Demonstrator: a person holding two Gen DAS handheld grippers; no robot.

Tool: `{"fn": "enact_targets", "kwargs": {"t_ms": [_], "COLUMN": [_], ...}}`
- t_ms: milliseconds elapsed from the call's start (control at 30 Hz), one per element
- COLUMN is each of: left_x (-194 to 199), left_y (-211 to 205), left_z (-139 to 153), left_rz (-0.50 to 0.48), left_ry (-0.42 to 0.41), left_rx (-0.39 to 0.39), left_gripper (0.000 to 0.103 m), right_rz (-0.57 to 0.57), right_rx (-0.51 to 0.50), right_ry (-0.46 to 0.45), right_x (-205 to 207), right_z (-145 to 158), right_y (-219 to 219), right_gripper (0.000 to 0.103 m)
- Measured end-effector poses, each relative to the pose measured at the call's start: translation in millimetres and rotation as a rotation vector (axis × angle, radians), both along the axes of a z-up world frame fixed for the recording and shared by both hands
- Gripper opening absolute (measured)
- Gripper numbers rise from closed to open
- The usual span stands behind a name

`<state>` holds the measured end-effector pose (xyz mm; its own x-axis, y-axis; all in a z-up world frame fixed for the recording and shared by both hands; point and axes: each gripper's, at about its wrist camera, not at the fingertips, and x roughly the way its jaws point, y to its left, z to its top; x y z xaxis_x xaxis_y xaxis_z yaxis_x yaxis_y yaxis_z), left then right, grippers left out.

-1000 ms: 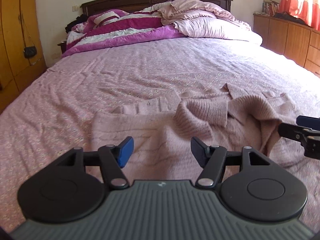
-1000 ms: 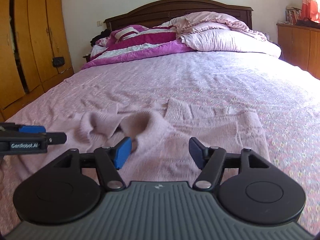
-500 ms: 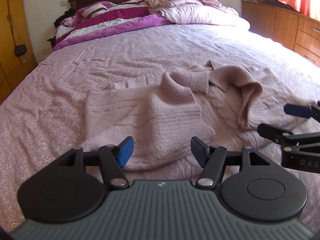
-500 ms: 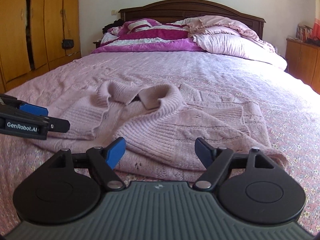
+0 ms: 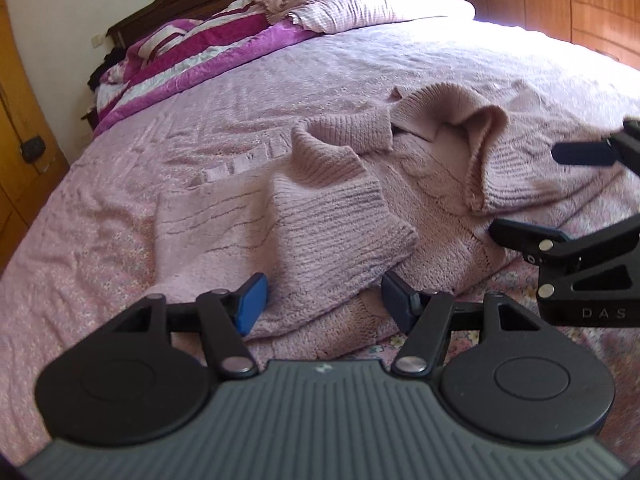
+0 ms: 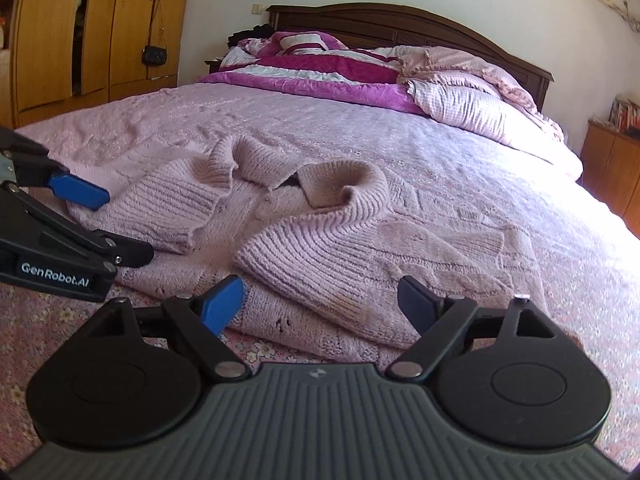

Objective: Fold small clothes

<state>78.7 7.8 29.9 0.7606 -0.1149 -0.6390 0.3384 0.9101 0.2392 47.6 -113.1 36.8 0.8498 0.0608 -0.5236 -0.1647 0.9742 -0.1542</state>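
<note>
While the pink knitted sweater [image 5: 332, 216] lies rumpled on the near part of the bed [image 5: 224, 120], both sleeves folded in over its body, the left gripper [image 5: 320, 304] hangs over its near hem, jaws apart and holding nothing. Beside it, the right gripper [image 6: 320, 300] has just been opening its jaws, now wide and empty over the hem.

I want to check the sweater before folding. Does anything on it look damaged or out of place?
Yes. The pink knitted sweater has small dark holes near its front hem, by the right gripper. Both sleeves lie loosely over the body, and the collar stands up, crumpled.
</note>
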Motion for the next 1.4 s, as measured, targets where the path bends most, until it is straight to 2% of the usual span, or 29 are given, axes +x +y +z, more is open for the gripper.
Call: {"fn": "enact_targets", "kwargs": {"t_ms": [233,333,400,467,533,567,600,667,733,833,967,1167,1400], "left_x": [3.8,3.1,4.6,5.7,5.8,5.8,6.0,7.5,9.6,13.1,20.6,41.3,78.4], "left_y": [-4.7,-3.7,-1.6,1.2,3.4,4.3,5.2,7.1,10.7,19.3,30.4,50.6,65.6], "left_z": [-2.2,-3.5,-4.6,-5.0,-4.7,-4.2,-3.5,-0.8,3.5,11.9,26.0,51.6,73.6], "left_rz": [-0.017,-0.018,-0.011,0.003,0.020,0.022,0.019,0.027,0.039,0.052,0.074,0.117,0.171], "left_ry": [-0.035,-0.060,-0.056,-0.054,-0.069,-0.081,-0.089,-0.091,-0.091,-0.089,-0.131,-0.196,-0.248], "left_rx": [0.051,0.032,0.003,-0.027,-0.045,-0.050,-0.056,-0.072,-0.097,-0.138,-0.123,-0.121,-0.122], "left_gripper": [0.067,0.067,0.067,0.067,0.066,0.061,0.045,0.024,0.020,0.018,0.018,0.016,0.011], "right_rz": [0.012,0.019,0.010,-0.007,-0.015,-0.008,0.001,0.015,0.023,0.030,0.010,-0.008,-0.064], "right_rx": [-0.031,-0.036,0.010,0.088,0.111,0.108,0.105,0.097,0.087,0.077,0.080,0.019,-0.157], "right_ry": [-0.023,-0.029,-0.009,0.007,-0.004,-0.012,-0.019,-0.032,-0.044,-0.064,-0.104,-0.136,-0.204], "right_x": [8.5,11.2,14.8,17.0,15.1,14.2,13.4,12.4,11.6,9.3,5.6,14.4,49.7], "right_z": [0.8,-2.9,-6.0,-8.3,-10.4,-10.6,-10.9,-10.7,-9.5,-5.5,8.0,38.6,71.5], "right_y": [7.1,9.6,6.4,-0.3,-3.2,-2.8,-1.8,1.5,5.3,7.6,-1.4,-22.4,-54.3], "right_gripper": [0.089,0.088,0.087,0.078,0.071,0.068,0.061,0.049,0.030,0.012,0.009,0.008,0.007]}}
